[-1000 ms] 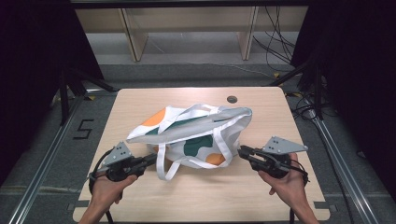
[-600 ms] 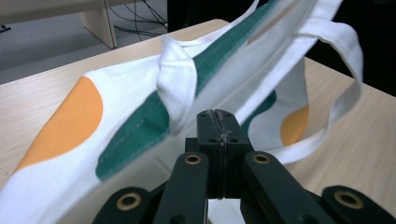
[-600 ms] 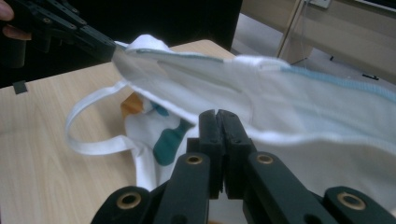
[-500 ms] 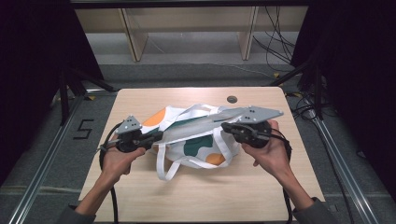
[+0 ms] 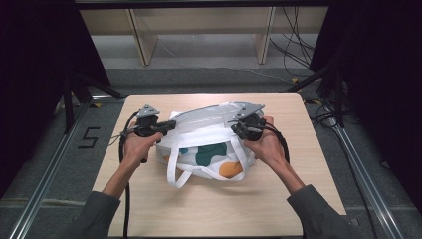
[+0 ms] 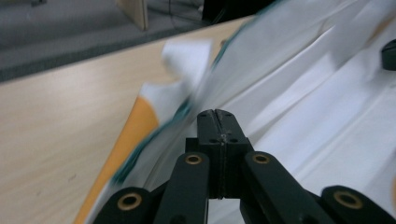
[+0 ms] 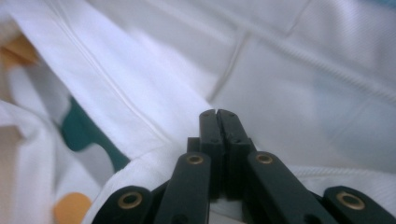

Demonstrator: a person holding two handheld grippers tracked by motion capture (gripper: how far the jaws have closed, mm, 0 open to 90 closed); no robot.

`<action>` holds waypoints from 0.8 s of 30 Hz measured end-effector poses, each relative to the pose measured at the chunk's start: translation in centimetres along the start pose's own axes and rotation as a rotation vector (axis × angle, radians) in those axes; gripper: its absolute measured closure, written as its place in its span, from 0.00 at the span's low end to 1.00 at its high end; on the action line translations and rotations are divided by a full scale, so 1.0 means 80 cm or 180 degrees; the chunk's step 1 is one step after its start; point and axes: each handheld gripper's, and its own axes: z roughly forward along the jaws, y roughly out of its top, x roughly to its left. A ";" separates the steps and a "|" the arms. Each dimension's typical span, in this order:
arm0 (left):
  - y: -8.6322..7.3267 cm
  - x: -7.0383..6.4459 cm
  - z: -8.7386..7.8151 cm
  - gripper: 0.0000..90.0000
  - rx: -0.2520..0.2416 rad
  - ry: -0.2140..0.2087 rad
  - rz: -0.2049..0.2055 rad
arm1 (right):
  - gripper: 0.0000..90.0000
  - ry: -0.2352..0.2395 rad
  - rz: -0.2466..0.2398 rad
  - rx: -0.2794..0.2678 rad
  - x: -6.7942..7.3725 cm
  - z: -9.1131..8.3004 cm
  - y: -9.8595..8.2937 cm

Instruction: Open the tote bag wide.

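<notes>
- Near the middle of the counter (image 5: 149, 209) lies one white tote bag (image 5: 206, 154) with teal and orange blotches, its long side running between the left and right edges, its mouth raised toward the far edge.
- At the bag's left end, the left gripper (image 5: 169, 125) has its jaws clenched; in the left gripper view (image 6: 217, 123) they meet flush with white cloth around and below the tips, so they seem to pinch the rim, though the pinched fabric itself is hard to make out.
- At the bag's right end, the right gripper (image 5: 238, 127) is likewise clenched; in the right gripper view (image 7: 218, 122) the jaws press together amid folds of white fabric, most likely on the opposite rim.
- Judged from this, the step in hand is lifting and spreading the bag's mouth, one gripper at each end.
- Next move, as I judge it: draw the two ends evenly apart or up to tension the opening, keeping both pinches firm, since thin cloth can slip out of flat jaws and one-sided pulling would drag the bag across the counter.
- Count: one bag, two white strap handles (image 5: 174, 172) drooping toward the near edge, two grippers, two hands.
- Teal blotch (image 5: 209, 154) and orange blotch (image 5: 230, 170) show on the side facing the near edge.
</notes>
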 end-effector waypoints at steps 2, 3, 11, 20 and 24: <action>-0.007 0.014 0.020 1.00 0.0209 0.0021 -0.0075 | 1.00 0.0028 0.0026 0.0130 -0.004 0.017 -0.012; -0.013 0.021 0.030 1.00 0.0277 0.0024 -0.0145 | 1.00 0.0080 0.0144 0.0194 -0.003 0.028 -0.022; -0.025 0.041 0.045 1.00 0.0406 -0.0008 -0.0319 | 1.00 0.0189 0.0287 0.0161 -0.003 0.031 -0.031; 0.000 0.013 0.044 0.99 0.0321 -0.0151 -0.0151 | 1.00 0.0156 0.0376 0.0101 -0.017 0.059 0.017; 0.006 0.015 0.055 1.00 0.0435 -0.0125 -0.0118 | 1.00 0.0367 0.0267 0.0309 -0.014 0.056 0.013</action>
